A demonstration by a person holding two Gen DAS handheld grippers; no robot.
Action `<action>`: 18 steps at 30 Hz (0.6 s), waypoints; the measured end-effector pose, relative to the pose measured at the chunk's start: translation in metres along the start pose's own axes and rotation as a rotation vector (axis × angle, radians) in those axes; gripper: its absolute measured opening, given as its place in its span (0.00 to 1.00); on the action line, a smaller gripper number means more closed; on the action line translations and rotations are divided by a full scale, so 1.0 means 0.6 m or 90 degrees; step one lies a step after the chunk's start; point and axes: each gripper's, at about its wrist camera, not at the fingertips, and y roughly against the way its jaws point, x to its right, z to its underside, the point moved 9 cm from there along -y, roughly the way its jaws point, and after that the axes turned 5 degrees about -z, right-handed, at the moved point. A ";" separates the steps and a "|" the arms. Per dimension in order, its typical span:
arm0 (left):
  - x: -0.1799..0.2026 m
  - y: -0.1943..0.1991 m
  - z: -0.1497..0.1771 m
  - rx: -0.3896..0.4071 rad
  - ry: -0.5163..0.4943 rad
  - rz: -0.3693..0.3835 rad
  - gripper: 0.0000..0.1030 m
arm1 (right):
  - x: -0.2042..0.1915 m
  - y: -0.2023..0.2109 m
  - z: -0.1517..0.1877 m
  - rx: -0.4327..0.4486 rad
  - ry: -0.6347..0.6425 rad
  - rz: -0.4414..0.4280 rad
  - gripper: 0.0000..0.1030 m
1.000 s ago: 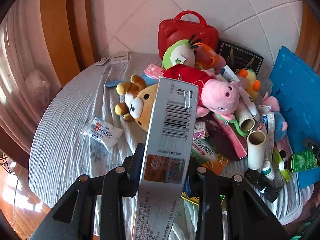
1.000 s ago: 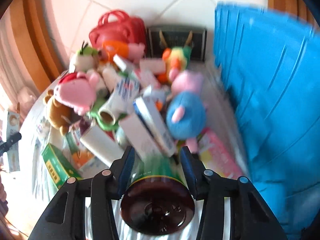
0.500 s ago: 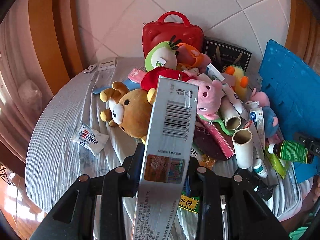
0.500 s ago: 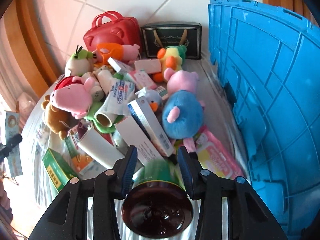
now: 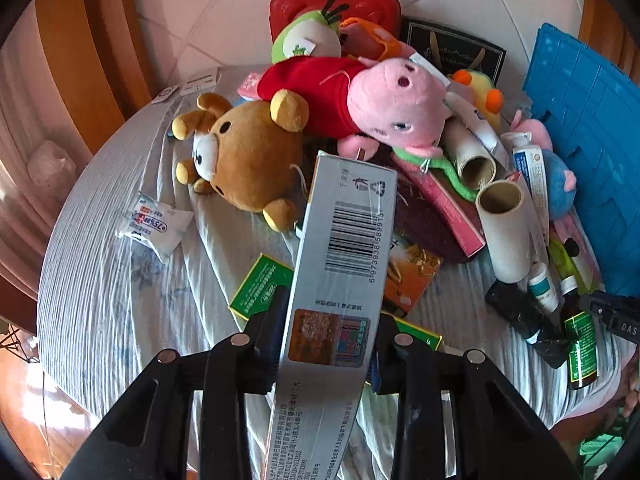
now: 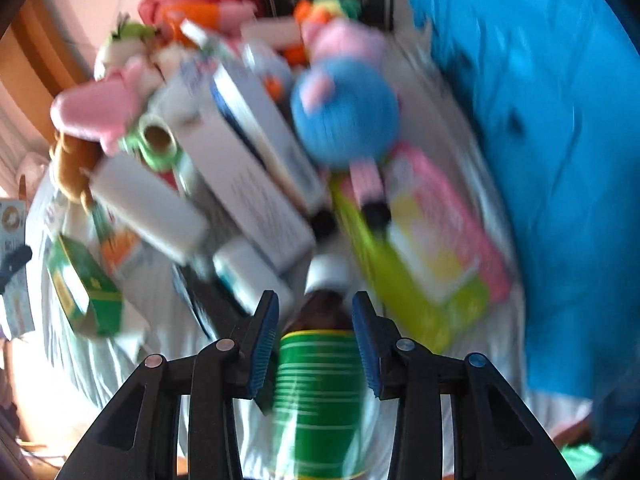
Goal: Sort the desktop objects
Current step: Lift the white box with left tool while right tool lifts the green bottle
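My left gripper (image 5: pixel 326 332) is shut on a long grey box with a barcode (image 5: pixel 340 264), held above the cluttered table. My right gripper (image 6: pixel 314 336) is shut on a brown bottle with a green label (image 6: pixel 316 384), white cap pointing away; the view is blurred. That bottle also shows at the right edge of the left wrist view (image 5: pixel 580 344). A pile of plush toys, boxes and tubes covers the table: a brown bear (image 5: pixel 244 160), a pink pig in red (image 5: pixel 384 100), a blue plush (image 6: pixel 344 116).
A blue plastic crate (image 5: pixel 588 120) (image 6: pixel 540 140) stands at the right. A red case (image 5: pixel 334 4) and a black box (image 5: pixel 452 50) sit at the back by the tiled wall. A green box (image 5: pixel 260 286), cardboard rolls (image 5: pixel 502 224) and a white sachet (image 5: pixel 154 224) lie on the grey cloth.
The left gripper has moved in closer over the pile with its box. The right gripper has swung the bottle so its cap points forward, down toward the table near the crate.
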 end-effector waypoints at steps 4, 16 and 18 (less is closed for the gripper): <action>0.009 -0.016 0.019 -0.021 -0.008 0.004 0.31 | 0.010 0.000 0.052 -0.021 -0.010 0.006 0.63; 0.053 0.045 -0.009 0.036 -0.045 0.033 0.31 | 0.030 -0.020 0.069 -0.038 -0.018 0.038 0.49; 0.062 0.072 -0.026 0.061 -0.047 0.037 0.31 | 0.010 0.033 0.041 0.017 -0.008 0.017 0.49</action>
